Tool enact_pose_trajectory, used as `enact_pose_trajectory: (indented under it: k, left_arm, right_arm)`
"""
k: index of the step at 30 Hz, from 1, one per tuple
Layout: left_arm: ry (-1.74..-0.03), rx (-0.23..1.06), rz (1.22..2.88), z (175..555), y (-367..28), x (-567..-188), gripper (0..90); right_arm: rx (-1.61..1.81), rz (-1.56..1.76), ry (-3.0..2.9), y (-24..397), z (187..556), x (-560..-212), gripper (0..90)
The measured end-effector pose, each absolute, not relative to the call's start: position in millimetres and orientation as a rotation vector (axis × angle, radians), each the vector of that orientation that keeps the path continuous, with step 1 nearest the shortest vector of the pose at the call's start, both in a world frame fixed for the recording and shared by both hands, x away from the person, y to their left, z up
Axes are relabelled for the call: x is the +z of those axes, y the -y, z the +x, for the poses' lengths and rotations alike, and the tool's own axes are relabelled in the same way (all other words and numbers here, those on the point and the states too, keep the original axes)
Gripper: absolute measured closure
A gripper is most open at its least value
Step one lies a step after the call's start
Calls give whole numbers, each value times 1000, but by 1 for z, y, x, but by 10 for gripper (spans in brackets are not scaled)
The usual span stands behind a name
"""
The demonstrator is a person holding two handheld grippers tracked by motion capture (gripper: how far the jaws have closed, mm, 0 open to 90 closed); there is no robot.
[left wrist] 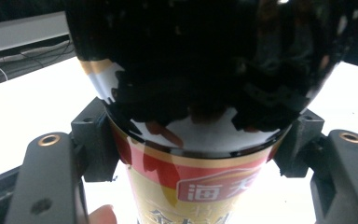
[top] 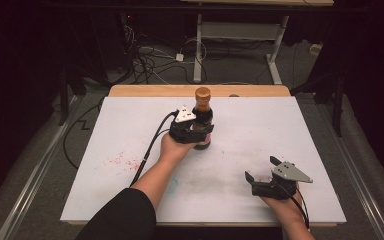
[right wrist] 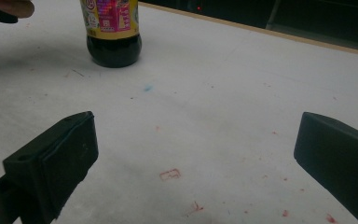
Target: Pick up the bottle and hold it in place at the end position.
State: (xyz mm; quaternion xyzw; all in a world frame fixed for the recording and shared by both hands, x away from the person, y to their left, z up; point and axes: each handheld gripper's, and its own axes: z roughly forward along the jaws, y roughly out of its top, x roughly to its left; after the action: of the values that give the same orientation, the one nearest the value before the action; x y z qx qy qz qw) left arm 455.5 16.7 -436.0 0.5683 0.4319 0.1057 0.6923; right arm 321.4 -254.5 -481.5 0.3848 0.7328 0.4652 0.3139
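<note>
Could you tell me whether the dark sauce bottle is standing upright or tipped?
Upright: the bottle stands with its cap on top, base on the table, left gripper clamped around it.

Dark room, lit work surface in the middle.
White rectangular board [top: 280,150] with a pale wooden strip [top: 200,90] along its far edge; red specks [top: 122,161] left of centre, grey smudging near the front. Grey carpeted floor [top: 40,170] around it, metal rails [top: 30,185] along both sides. Behind, a white-framed metal desk [top: 240,30] over a tangle of black and white cables [top: 150,60]. Black curtains [top: 20,50] left and right; far background nearly unlit.
</note>
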Motion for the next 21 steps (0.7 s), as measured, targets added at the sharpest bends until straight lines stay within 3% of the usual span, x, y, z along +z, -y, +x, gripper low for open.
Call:
enact_pose_trajectory:
  k: [5, 6, 15, 21]
  left_arm:
    - [-965, 234, 1278, 455, -18, -436, 284]
    - [-939, 255, 1352, 455, -22, -438, 283]
    - [-957, 232, 1193, 450, -15, -442, 282]
    - [-948, 245, 1227, 450, -19, -444, 282]
  right_arm:
    - [1225, 1014, -1933, 254, 321, -482, 3]
    - [1224, 1013, -1934, 254, 322, -482, 3]
    - [1221, 1016, -1933, 254, 322, -482, 3]
    - [1237, 1050, -1930, 255, 323, -480, 3]
